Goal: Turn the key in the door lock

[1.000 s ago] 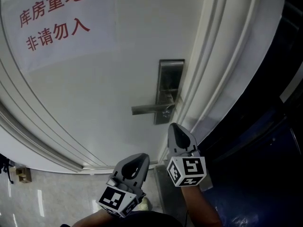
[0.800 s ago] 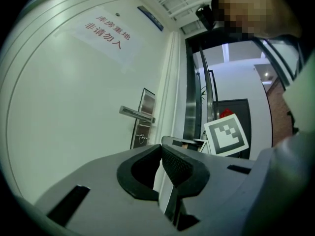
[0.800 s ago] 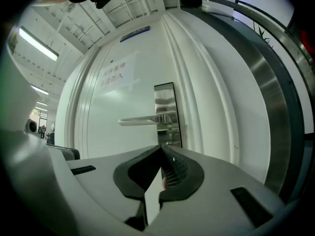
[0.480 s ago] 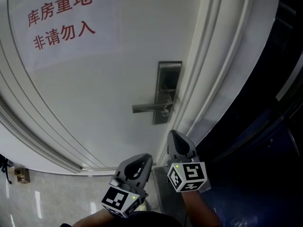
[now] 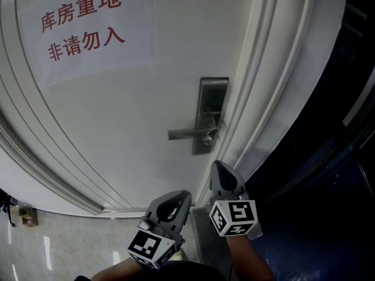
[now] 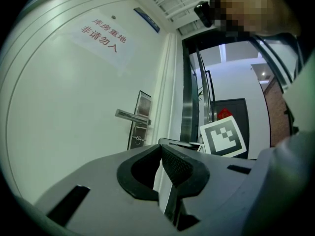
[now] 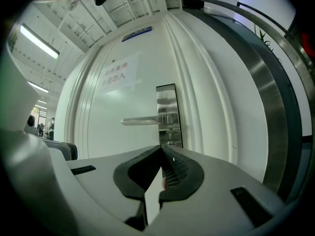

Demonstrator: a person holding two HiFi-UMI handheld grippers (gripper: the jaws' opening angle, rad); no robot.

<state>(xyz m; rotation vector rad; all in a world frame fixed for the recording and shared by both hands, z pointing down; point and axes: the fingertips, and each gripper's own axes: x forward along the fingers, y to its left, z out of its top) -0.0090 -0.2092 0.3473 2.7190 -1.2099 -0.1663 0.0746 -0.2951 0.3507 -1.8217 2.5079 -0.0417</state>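
Observation:
A steel lock plate (image 5: 210, 113) with a lever handle (image 5: 188, 133) is fixed near the right edge of the white door (image 5: 117, 127). A small key (image 5: 207, 139) sticks out of the plate just below the lever. My right gripper (image 5: 218, 166) is shut and empty, pointing at the door a short way below the key. In the right gripper view the key (image 7: 170, 143) shows just above the closed tips (image 7: 161, 148). My left gripper (image 5: 179, 195) is also shut and empty, lower and to the left. From it, the lock plate (image 6: 141, 118) lies well ahead.
A paper sign (image 5: 82, 25) with red characters hangs on the door's upper left. The moulded white door frame (image 5: 275, 86) runs along the right, with a dark opening (image 5: 334, 186) beyond it. Pale floor tiles (image 5: 58, 244) show at the bottom left.
The head view has drifted slightly, so the lock plate sits a little further right in the picture. Both grippers stay shut and nearly where they were.

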